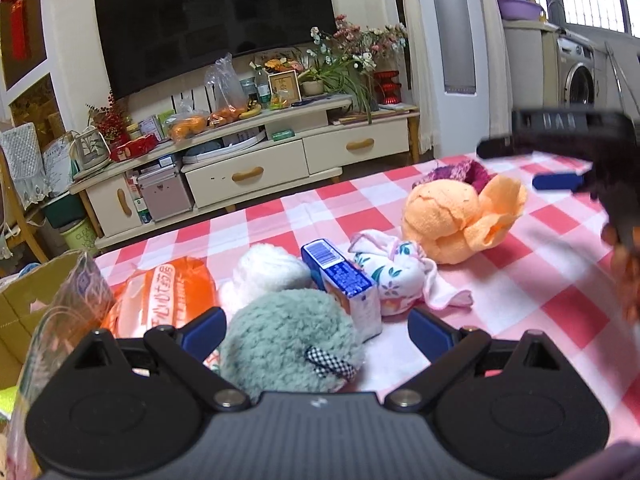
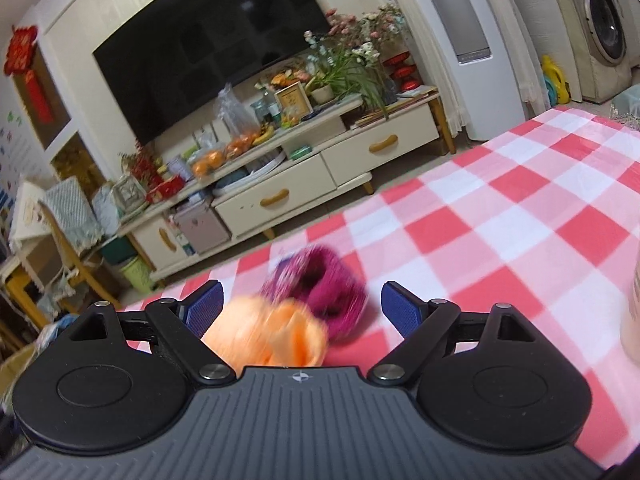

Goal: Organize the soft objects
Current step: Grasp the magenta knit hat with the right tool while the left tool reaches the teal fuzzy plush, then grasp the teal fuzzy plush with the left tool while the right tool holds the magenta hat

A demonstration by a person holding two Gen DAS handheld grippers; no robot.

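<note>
Two tools stand with fingers apart, holding nothing. The left tool [image 1: 316, 330] straddles a green plush [image 1: 288, 340] on the table [image 1: 540, 248]; the right tool [image 2: 300, 304] hangs over an orange towel [image 2: 272, 332]. Both look light and squashy, probably best pinched across the bulk.

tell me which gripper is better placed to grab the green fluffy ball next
Left. The left gripper is open with the green fluffy ball already between its fingers. The right gripper is open over the orange towel bundle, farther along the table.
</note>
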